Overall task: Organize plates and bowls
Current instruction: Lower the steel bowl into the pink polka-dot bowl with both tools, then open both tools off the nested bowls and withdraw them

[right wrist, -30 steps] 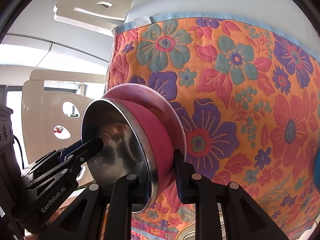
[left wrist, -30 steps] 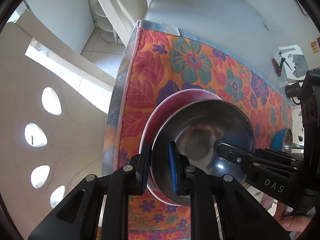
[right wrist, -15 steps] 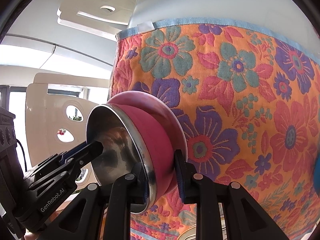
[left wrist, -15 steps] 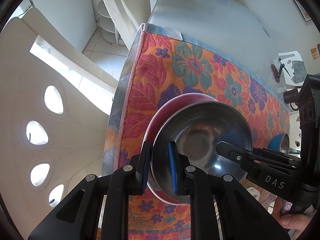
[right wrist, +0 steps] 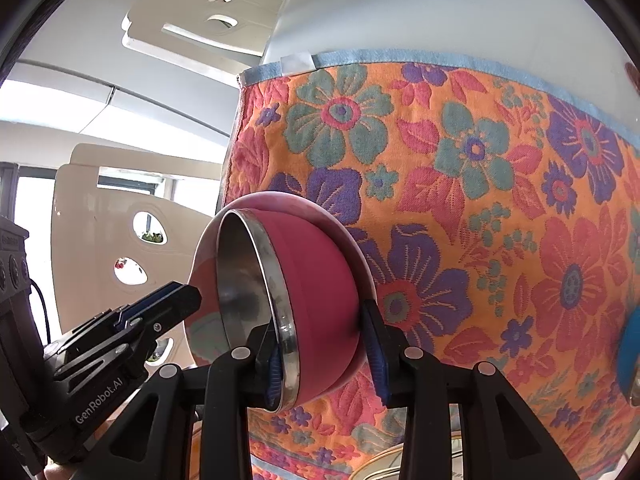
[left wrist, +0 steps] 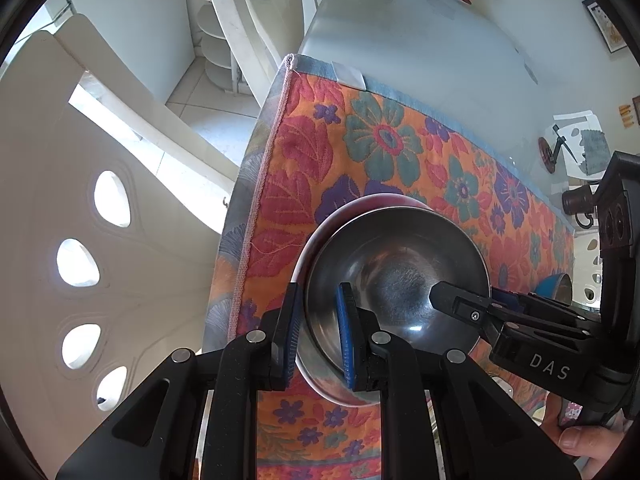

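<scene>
Steel-lined pink bowl (left wrist: 396, 280) nested in pink plate (right wrist: 352, 236), near floral cloth's (left wrist: 400, 152) left edge | left claw (left wrist: 318, 336) clamped on bowl rim | right claw (right wrist: 324, 354) opening, opposite rim between its pads, outer pad just off the wall | bare grey table (left wrist: 420, 40) beyond cloth | blue bowl (left wrist: 554, 286) far right

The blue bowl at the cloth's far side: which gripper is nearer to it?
Right. The right gripper, jaws opening around the pink bowl, is on the side toward the blue bowl; the left gripper, clamped on that pink bowl's opposite rim, is farther.
</scene>
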Available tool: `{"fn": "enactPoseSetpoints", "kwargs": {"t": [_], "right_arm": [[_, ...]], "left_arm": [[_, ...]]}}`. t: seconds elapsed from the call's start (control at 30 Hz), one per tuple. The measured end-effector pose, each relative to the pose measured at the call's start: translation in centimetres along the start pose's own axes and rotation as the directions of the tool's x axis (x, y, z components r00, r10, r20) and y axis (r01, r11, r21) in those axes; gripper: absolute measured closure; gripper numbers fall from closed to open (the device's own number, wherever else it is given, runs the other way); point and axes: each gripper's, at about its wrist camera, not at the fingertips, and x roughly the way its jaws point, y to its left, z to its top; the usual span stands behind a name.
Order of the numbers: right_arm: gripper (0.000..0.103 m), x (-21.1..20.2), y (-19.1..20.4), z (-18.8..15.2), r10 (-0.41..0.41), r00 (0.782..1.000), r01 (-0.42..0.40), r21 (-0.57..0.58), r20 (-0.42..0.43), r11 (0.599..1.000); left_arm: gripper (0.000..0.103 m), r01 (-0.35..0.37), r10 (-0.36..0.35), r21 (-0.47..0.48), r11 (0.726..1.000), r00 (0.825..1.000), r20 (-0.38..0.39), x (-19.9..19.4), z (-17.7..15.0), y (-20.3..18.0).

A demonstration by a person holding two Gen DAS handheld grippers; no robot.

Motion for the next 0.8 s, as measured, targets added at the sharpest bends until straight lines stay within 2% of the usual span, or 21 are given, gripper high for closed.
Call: {"fn": "enactPoseSetpoints", "kwargs": {"t": [0.3, 0.37, 0.5, 0.8], "right_arm": [[0.066, -0.6, 0.7, -0.3, -0.041, 0.999, 0.042, -0.038, 0.016, 0.998], [0.066, -0.9, 0.7, -0.3, -0.022, 0.999, 0.023, -0.038, 0.025, 0.999], [0.066, -1.7, 0.9, -0.2, -0.059, 0.997, 0.062, -0.06, 0.05, 0.996], [0.066, -1.2, -0.3, -0.3, -0.039, 0.999, 0.04, -0.018, 0.022, 0.999]], "left_arm": [[0.088, 0.003, -0.003, -0.019, 1.0, 1.0, -0.002, -0.1, 0.0, 0.8], [0.088, 0.005, -0.005, -0.021, 1.0, 1.0, -0.004, -0.1, -0.1, 0.9], [0.088, 0.009, -0.009, -0.025, 1.0, 1.0, -0.007, 0.0, 0.0, 0.9], [0.088, 0.002, -0.003, -0.016, 1.0, 1.0, -0.011, 0.0, 0.0, 0.7]]}}
